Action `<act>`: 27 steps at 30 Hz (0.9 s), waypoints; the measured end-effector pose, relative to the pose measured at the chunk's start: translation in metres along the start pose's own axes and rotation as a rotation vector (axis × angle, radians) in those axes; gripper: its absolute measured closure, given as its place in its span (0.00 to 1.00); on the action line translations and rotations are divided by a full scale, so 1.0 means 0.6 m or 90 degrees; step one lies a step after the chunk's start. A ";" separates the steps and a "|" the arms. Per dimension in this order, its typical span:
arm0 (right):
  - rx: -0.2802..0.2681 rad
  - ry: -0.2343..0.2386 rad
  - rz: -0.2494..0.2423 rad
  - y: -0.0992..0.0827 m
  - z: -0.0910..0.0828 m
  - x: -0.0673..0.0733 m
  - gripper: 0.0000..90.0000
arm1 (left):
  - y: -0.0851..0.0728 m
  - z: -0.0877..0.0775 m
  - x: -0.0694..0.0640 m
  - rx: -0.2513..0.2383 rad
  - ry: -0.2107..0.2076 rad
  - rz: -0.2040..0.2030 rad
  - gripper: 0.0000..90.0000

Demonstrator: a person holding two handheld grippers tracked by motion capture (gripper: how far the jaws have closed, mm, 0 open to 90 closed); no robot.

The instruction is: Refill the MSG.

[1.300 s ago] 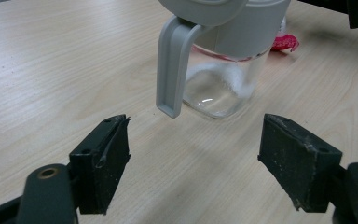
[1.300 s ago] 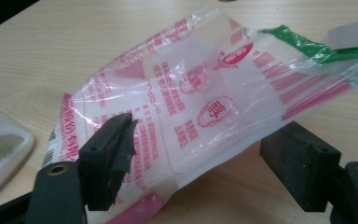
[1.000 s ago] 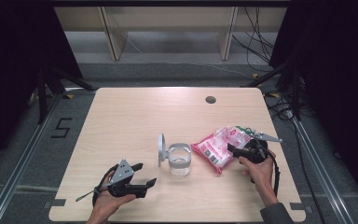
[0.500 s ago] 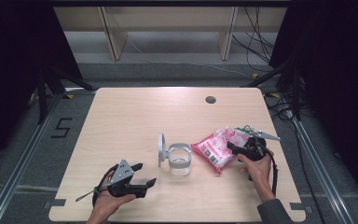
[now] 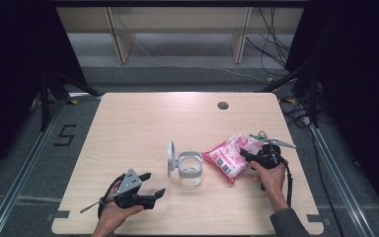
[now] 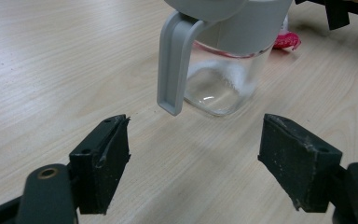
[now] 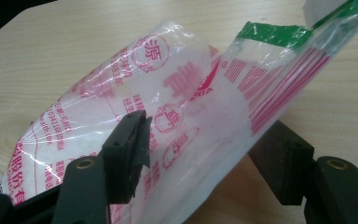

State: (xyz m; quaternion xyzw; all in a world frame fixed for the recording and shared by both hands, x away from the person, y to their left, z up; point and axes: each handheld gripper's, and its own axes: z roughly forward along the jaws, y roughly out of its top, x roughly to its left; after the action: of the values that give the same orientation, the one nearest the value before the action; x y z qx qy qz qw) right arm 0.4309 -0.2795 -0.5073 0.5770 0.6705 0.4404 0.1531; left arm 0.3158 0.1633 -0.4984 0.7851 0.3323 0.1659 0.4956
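- At the lower right of the high view, on the bench [image 5: 143, 118]: one pink-and-white printed plastic bag [image 5: 229, 157], lying flat, part-filled with white grains, its green-edged mouth end turned toward your right gripper [image 5: 251, 157].
- Handling, as judged: soft, crinkly film, slippery; the contents will shift and sag once you lift, so the bag is likely to fold or swing.
- Hold point: the thin upper flap near the green strip, where the film is doubled; avoid the bulging belly, which will slide out.
- Right gripper, seen close in its own view [image 7: 205, 154]: jaws have just been closing with the flap of the bag [image 7: 186, 107] between them; one jaw meets the film, the other sits behind it with a gap, so not yet clamped.
- Left gripper [image 5: 148, 185]: jaws spread wide and empty, aimed at the glass jar [image 6: 221, 81] with its grey lid [image 5: 170, 158] swung open.
- Jar: rigid, breakable, just left of the bag.
- Room: bare bench across the upper half of the frame; bench edge close at the bag's right.
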 end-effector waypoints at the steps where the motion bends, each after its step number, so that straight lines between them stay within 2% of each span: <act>1: 0.003 -0.003 0.000 0.000 0.000 0.000 0.45 | 0.000 0.000 0.000 0.000 0.000 0.000 0.26; 3: -0.004 0.003 0.002 0.000 0.002 0.000 0.50 | 0.000 0.000 0.000 0.000 0.000 0.001 0.26; 4: 0.003 -0.005 0.000 0.000 0.002 0.001 0.53 | 0.000 0.000 0.000 0.000 0.000 0.001 0.26; 5: -0.003 0.001 -0.002 0.000 0.002 -0.001 0.59 | 0.000 0.000 0.000 0.000 0.000 0.000 0.26; 6: -0.009 0.011 -0.007 0.000 0.002 -0.001 0.69 | 0.000 0.000 0.000 0.000 0.000 0.000 0.26; 7: -0.009 0.024 -0.016 0.001 0.001 -0.002 0.72 | 0.000 0.000 0.000 0.000 0.000 0.000 0.26; 8: -0.003 0.015 -0.023 0.001 0.000 -0.001 0.79 | 0.000 0.000 0.001 -0.001 -0.001 0.000 0.26; 12: -0.009 0.029 -0.050 0.003 -0.005 0.004 0.94 | 0.000 0.000 0.000 -0.003 -0.001 -0.003 0.26; 13: -0.001 0.034 -0.020 0.003 -0.008 0.011 0.98 | 0.000 -0.001 0.001 -0.001 0.000 -0.002 0.26; 14: -0.015 0.041 -0.050 0.004 -0.007 0.006 0.99 | 0.000 -0.001 0.001 -0.001 0.001 -0.002 0.26; 15: -0.017 0.041 -0.062 0.005 -0.010 0.008 1.00 | 0.000 -0.001 0.000 -0.004 0.000 -0.002 0.26; 16: -0.018 0.035 -0.065 0.006 -0.013 0.010 1.00 | 0.000 -0.002 0.001 0.001 0.006 0.003 0.26; 17: -0.016 0.050 -0.040 0.006 -0.016 0.018 1.00 | 0.000 -0.001 0.001 -0.001 0.001 -0.002 0.26; 19: -0.017 0.032 -0.095 0.013 -0.018 0.019 1.00 | 0.000 -0.002 0.001 0.000 0.006 0.000 0.26; 20: -0.020 0.033 -0.107 0.015 -0.020 0.023 1.00 | 0.000 -0.002 0.001 -0.003 0.004 -0.001 0.26; 21: -0.015 0.031 -0.092 0.015 -0.023 0.034 1.00 | 0.000 -0.002 0.001 -0.002 0.005 0.000 0.26; 22: -0.015 0.032 -0.105 0.017 -0.026 0.038 1.00 | 0.000 -0.001 0.001 -0.007 0.004 -0.004 0.26; 23: -0.031 0.033 -0.142 0.019 -0.025 0.038 1.00 | 0.000 -0.001 0.001 -0.006 0.004 -0.006 0.26; 25: -0.044 0.047 -0.146 0.022 -0.030 0.046 1.00 | 0.000 -0.003 0.002 0.000 0.005 0.005 0.26; 26: -0.055 0.047 -0.153 0.024 -0.031 0.049 1.00 | 0.000 -0.003 0.001 -0.001 0.004 0.002 0.26; 27: -0.058 0.054 -0.144 0.024 -0.035 0.053 1.00 | 0.000 -0.003 0.001 -0.001 0.004 0.002 0.26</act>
State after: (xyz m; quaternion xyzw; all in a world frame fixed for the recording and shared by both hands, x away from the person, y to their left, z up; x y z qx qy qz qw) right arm 0.4158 -0.2600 -0.4746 0.4709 0.7166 0.4744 0.1990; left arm 0.3156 0.1648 -0.4975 0.7848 0.3326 0.1690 0.4949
